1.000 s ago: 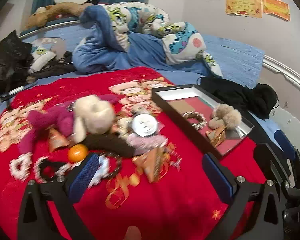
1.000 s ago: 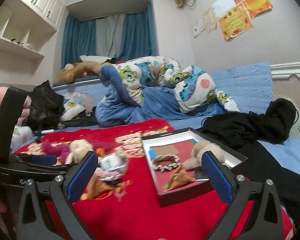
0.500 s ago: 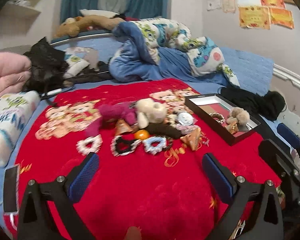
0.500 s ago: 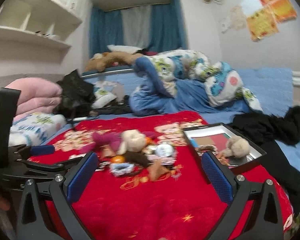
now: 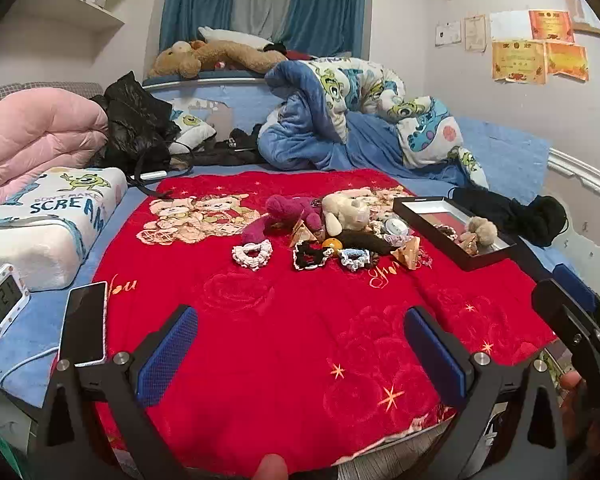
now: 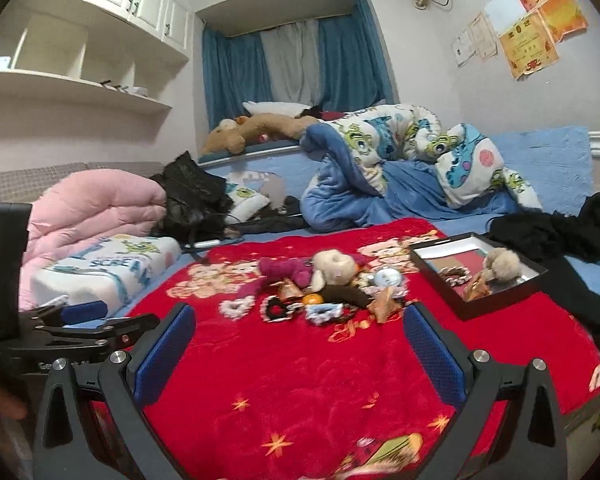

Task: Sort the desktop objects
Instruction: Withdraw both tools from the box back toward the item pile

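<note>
Left claw [image 5: 300, 350]: spread wide, empty. Right claw [image 6: 300, 344]: spread wide, empty. Trinket pile [image 5: 328, 240]: on red blanket [image 5: 284, 340], well ahead of both claws. Black tray [image 5: 452, 226]: ahead-right, beside pile.

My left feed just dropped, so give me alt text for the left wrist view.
The left tongs are open and empty above a red blanket. Farther off lies a heap of plush toys and scrunchies, with a black tray at its right holding a few items.
</note>
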{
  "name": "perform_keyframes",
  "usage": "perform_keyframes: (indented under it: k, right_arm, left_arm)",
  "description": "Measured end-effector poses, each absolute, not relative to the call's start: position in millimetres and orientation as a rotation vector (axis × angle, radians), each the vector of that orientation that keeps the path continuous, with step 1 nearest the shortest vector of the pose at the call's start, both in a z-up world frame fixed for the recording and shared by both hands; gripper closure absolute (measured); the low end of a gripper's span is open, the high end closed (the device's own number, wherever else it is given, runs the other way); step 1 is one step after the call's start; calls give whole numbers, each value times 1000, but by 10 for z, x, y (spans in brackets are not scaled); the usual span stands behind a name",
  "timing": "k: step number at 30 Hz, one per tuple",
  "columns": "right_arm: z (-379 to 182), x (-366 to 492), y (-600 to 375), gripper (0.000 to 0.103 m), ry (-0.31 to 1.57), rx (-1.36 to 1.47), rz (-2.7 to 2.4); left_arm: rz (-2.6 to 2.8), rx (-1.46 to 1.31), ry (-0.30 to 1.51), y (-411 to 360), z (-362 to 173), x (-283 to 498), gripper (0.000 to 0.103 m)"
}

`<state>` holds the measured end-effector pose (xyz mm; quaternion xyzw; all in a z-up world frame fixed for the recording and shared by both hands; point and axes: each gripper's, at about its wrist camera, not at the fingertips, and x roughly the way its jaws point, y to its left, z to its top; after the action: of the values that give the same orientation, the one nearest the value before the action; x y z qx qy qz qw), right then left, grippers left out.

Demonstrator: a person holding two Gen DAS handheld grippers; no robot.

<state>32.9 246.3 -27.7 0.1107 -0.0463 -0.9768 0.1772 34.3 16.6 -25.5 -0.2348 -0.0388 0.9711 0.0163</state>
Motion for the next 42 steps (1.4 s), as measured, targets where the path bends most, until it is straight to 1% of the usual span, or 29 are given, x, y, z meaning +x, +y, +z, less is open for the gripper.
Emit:
perform_keyframes:
  k: [3,8,13,20,24,28,31,34,42]
  right_arm:
    - [-287,419,2442,0,-139,306,-2735]
    - [-291,488,2368,0,-117,322,-2668]
    - [-255,540,2343,0,-153,316,-2583]
    - [-255,477,2259,0,-153,350,-2527]
    - [-275,397,2235,0,-147,340,-2510]
    - [-248,174,2172,0,-113,356,-2505]
    - [-239,-24,2130,0,-127,382,-2487]
    - [-280,-242,2059,0,-119,415,-2469]
    - [-467,-880,1824,0,-142,469,-2418]
  left_arm:
    - [3028,-722,-130,150,-281,436,0]
    - [3080,-749,-65,188,-320,502,0]
    - [3077,-743,-105,174,-291,578,0]
    - [3087,-764,-99,175,-288,573,0]
    - [3092,-782,-63,185,-287,414,0]
    - [3102,-790,-98,121,-272,220,0]
    - [3096,-807,-113,43,-272,41,0]
    - [3106,-831,-104,-55,-302,-165,0]
    - [3106,-897,-150,-419,-462,-885,0]
